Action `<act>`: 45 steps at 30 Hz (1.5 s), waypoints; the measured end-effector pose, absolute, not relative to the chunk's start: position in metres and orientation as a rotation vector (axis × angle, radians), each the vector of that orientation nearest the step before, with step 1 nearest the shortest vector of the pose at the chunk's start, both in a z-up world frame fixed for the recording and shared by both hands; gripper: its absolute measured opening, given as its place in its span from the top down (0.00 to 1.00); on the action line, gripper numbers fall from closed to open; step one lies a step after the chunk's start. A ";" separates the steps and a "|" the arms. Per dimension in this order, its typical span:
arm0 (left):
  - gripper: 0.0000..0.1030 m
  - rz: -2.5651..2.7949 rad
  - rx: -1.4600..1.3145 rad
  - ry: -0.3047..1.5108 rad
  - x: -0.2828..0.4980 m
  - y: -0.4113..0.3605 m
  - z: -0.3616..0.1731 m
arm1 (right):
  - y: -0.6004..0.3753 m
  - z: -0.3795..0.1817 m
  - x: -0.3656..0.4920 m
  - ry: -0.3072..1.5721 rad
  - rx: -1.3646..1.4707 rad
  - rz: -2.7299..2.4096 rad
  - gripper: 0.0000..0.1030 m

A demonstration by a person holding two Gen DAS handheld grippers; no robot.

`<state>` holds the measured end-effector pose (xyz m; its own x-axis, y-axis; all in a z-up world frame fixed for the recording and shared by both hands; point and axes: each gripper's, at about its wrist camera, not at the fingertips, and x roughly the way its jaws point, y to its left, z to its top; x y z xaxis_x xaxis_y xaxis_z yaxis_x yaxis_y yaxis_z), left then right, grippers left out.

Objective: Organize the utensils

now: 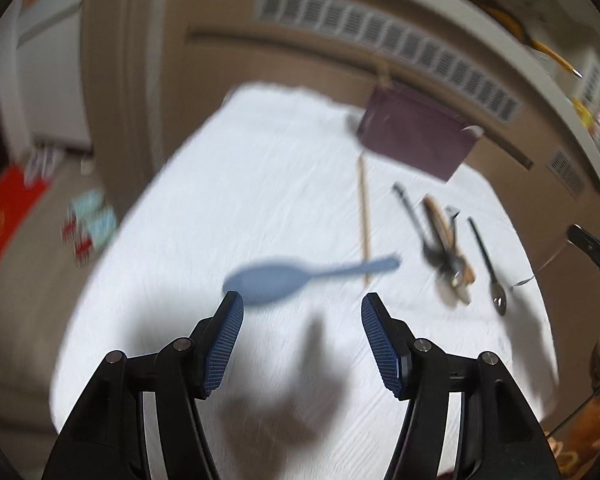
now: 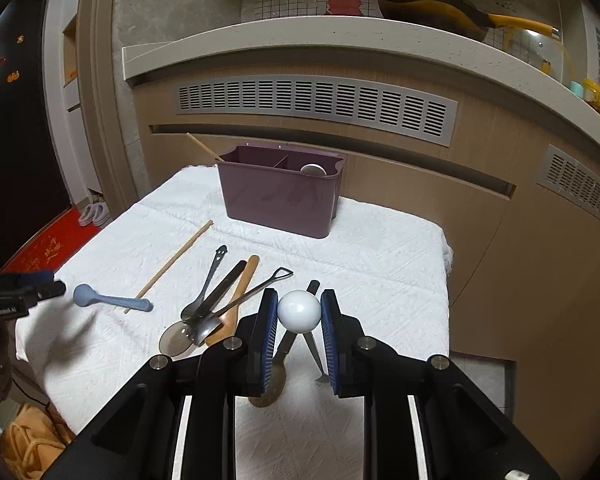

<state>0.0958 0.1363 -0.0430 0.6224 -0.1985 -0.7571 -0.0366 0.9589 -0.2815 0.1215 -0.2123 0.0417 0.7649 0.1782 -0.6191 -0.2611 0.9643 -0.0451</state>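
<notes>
My right gripper [image 2: 299,312] is shut on a white spoon [image 2: 299,311], held above the white cloth [image 2: 380,280]. My left gripper [image 1: 302,308] is open and empty, just short of a blue spoon [image 1: 268,280] lying on the cloth; it also shows in the right wrist view [image 2: 100,299]. A purple utensil box [image 2: 280,192] stands at the cloth's far side, with a chopstick [image 2: 204,147] and a white spoon end [image 2: 313,169] inside. A loose chopstick [image 2: 172,262], several metal utensils [image 2: 216,292] and a wooden spoon [image 2: 240,292] lie mid-cloth.
A beige cabinet with grey vents [image 2: 316,104] and a counter [image 2: 340,36] rise behind the table. A pan [image 2: 432,8] sits on the counter. A red mat [image 2: 40,244] lies on the floor at left. The left view is motion-blurred.
</notes>
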 end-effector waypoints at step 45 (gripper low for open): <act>0.93 -0.089 -0.155 0.507 0.117 0.087 0.034 | -0.201 0.049 0.110 0.592 -0.166 0.257 0.80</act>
<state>0.1174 0.0869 0.0336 0.8708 -0.1230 -0.4761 0.0462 0.9844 -0.1698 0.1102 -0.2014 0.0490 0.7992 0.1912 -0.5698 -0.2860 0.9548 -0.0807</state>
